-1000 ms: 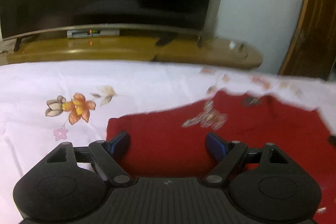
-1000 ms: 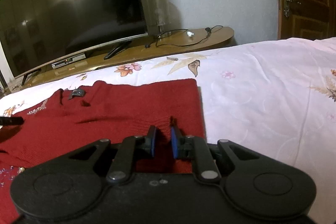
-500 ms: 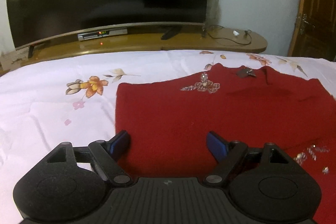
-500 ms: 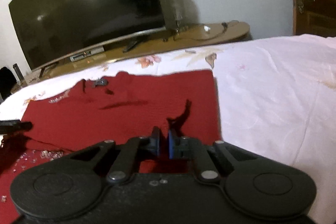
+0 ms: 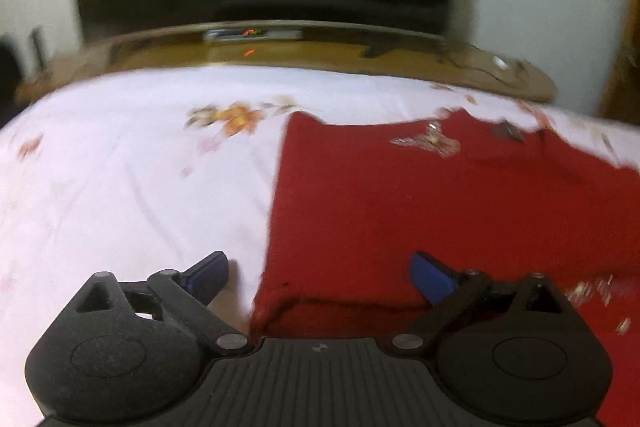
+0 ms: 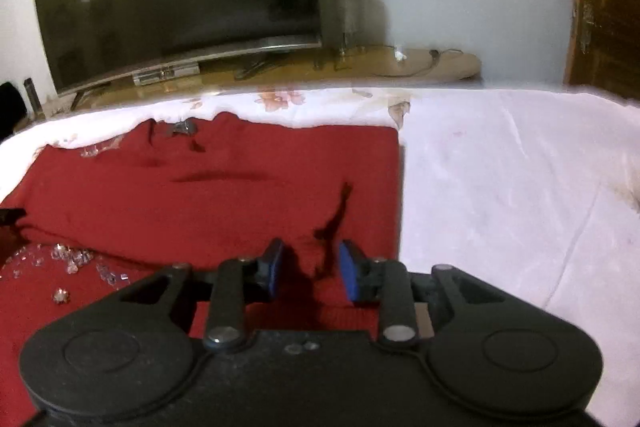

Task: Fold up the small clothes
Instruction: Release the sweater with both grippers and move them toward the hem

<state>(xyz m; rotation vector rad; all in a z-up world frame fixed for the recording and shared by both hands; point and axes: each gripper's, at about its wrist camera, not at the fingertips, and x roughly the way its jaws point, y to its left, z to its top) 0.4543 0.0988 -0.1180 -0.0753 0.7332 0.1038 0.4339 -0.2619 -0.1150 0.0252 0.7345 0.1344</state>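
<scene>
Because the red knit sweater (image 6: 224, 195) lies folded on the floral white bedsheet (image 6: 520, 187) with a raised pucker of cloth just ahead of the right gripper (image 6: 311, 269), that wrinkle could, in my judgement, stay pressed into the fold if it is not smoothed, and the loose sequin trim (image 6: 72, 259) near the fold edge could snag a blue pad. The right gripper's jaws have just been opening; they stand a little apart over the sweater's near right part, and a dark crease of cloth sits between them without being pinched. The left gripper (image 5: 320, 273) has also just been opening; its jaws are spread wide, astride the sweater's left edge (image 5: 272, 227), one pad over bedsheet, one over red cloth, gripping nothing.
</scene>
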